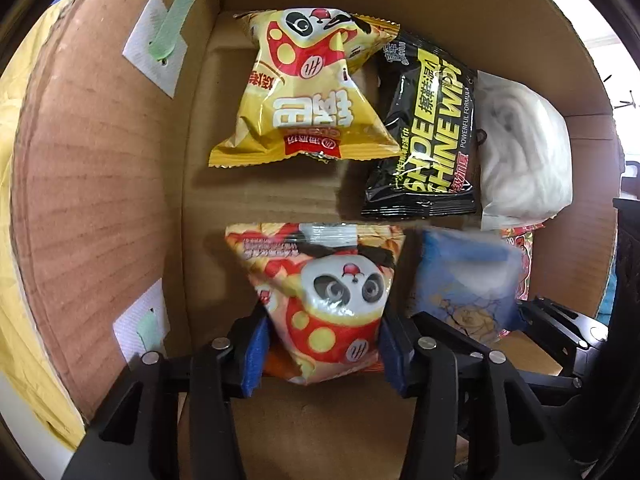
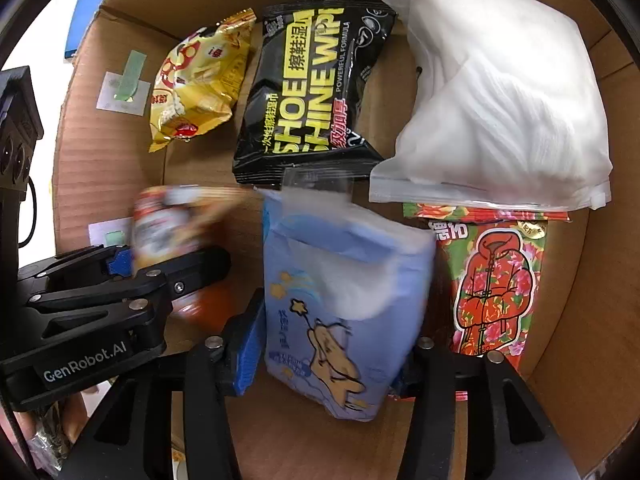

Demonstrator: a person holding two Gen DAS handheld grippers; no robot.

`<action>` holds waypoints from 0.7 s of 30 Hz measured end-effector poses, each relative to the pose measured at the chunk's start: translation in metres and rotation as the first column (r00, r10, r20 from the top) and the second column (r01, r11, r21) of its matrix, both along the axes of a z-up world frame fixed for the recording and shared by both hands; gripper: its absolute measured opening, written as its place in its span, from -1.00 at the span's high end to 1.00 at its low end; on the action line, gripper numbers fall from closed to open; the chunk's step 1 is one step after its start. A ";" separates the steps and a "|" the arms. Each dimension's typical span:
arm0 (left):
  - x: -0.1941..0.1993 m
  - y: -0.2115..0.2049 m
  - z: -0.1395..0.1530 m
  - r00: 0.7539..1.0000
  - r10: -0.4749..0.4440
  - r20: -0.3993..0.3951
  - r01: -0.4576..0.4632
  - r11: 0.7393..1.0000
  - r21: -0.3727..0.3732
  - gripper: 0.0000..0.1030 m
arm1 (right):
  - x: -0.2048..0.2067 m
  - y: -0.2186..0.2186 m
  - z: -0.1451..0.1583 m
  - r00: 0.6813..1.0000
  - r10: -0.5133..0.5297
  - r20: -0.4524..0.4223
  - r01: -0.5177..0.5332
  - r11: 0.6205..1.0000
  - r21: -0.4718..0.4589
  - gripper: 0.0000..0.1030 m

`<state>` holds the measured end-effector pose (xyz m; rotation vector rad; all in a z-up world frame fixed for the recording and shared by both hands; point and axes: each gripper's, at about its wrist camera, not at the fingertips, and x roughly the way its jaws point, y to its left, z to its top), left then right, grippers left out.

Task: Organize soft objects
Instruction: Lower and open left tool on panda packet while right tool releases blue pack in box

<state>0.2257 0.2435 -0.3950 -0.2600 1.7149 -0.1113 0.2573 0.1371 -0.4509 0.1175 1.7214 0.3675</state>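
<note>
Left wrist: panda snack bag (image 1: 332, 304) sits between slightly parted jaws, grip unclear.

Right gripper (image 2: 326, 354) around blue tissue pack (image 2: 340, 304) inside cardboard box (image 2: 104, 160); shoe wipes pack (image 2: 312, 92) beyond.

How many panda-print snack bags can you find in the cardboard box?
2. One yellow panda snack bag lies at the box's far left corner beside the shoe shine wipes pack; the other panda snack bag sits between the left tongs. Others may be hidden.
</note>
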 end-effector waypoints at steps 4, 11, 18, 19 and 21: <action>-0.007 -0.001 0.000 1.000 0.001 0.000 -0.001 1.000 0.012 0.11 | -0.004 0.004 -0.007 1.000 0.006 0.007 -0.006 1.000 -0.012 -0.27; -0.012 -0.011 0.017 1.000 -0.004 0.019 0.003 1.000 0.028 0.09 | -0.003 0.001 0.009 1.000 0.013 0.026 -0.012 1.000 -0.028 -0.31; -0.017 -0.018 0.043 0.998 -0.001 0.060 -0.001 0.999 0.038 -0.03 | -0.006 -0.004 0.040 0.998 0.023 0.057 -0.020 0.998 -0.058 -0.36; -0.018 -0.018 0.046 0.998 0.001 0.067 -0.004 0.999 0.040 -0.03 | -0.006 -0.005 0.043 0.998 0.022 0.062 -0.019 0.998 -0.062 -0.39; -0.021 -0.020 0.057 0.996 0.004 0.088 -0.009 0.999 0.046 -0.04 | -0.008 -0.007 0.055 0.997 0.023 0.077 -0.018 0.998 -0.067 -0.46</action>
